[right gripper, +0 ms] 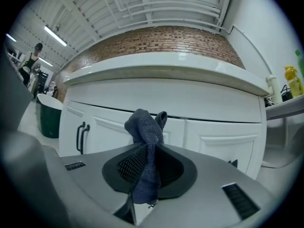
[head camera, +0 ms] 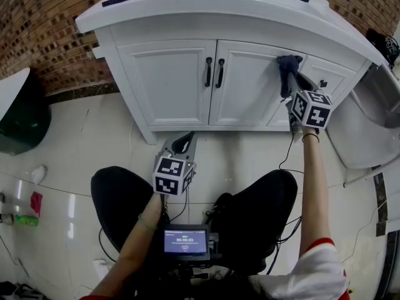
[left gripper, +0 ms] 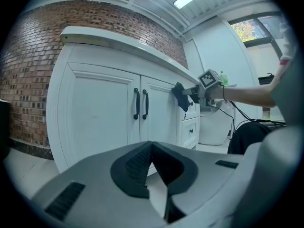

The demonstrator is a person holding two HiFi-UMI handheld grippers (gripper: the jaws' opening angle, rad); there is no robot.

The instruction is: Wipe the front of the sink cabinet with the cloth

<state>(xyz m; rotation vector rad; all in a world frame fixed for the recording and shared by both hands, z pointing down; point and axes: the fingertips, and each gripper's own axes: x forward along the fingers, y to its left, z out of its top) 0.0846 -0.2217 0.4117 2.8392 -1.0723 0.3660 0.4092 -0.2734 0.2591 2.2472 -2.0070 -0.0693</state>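
Right gripper view: right gripper is clamping the dark cloth | cloth is seemingly touching the sink cabinet front near its upper right corner | left gripper is idling, jaws together, empty | wiping step; next probably calling for sweeping along the door.

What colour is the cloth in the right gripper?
Dark blue cloth, clearest in the right gripper view.

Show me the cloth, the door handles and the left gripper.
cloth (right gripper: 142,125), right gripper view, its bunched top.
door handles (head camera: 208,72), head view, middle of left handle.
left gripper (left gripper: 151,145), left gripper view, between its fingertips.
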